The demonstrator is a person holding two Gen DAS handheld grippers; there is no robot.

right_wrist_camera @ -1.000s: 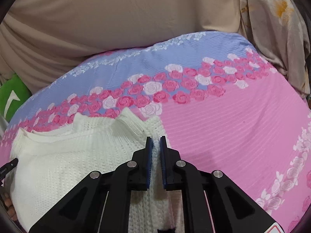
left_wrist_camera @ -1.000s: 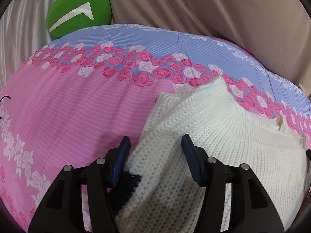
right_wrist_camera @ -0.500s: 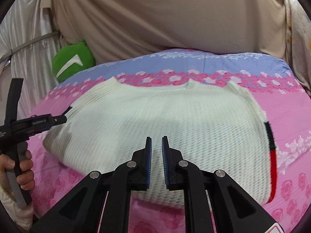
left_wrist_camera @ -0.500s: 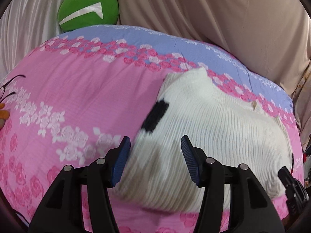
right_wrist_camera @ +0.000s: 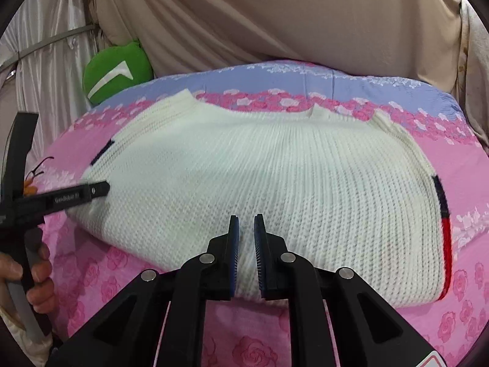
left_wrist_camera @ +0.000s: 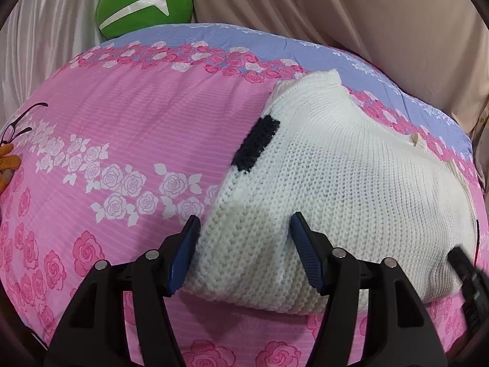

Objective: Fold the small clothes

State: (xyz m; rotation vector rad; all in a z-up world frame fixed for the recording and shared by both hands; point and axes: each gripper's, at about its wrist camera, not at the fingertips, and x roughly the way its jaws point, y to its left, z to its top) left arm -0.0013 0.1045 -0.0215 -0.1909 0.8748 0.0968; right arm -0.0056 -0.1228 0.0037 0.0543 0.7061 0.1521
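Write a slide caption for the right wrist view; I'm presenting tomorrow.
Right gripper pinches the near edge of a folded white knit sweater on a pink rose-print bedspread.

Bare pink bed point(left_wrist_camera: 128, 140) left of my white sweater point(left_wrist_camera: 351, 183) is open for passing. Green cushion point(left_wrist_camera: 143, 3) blocks the far left corner, beige drape point(right_wrist_camera: 275, 24) walls off the back. Glasses point(left_wrist_camera: 21, 122) sit at the left edge. Near strip of bed by me is free.
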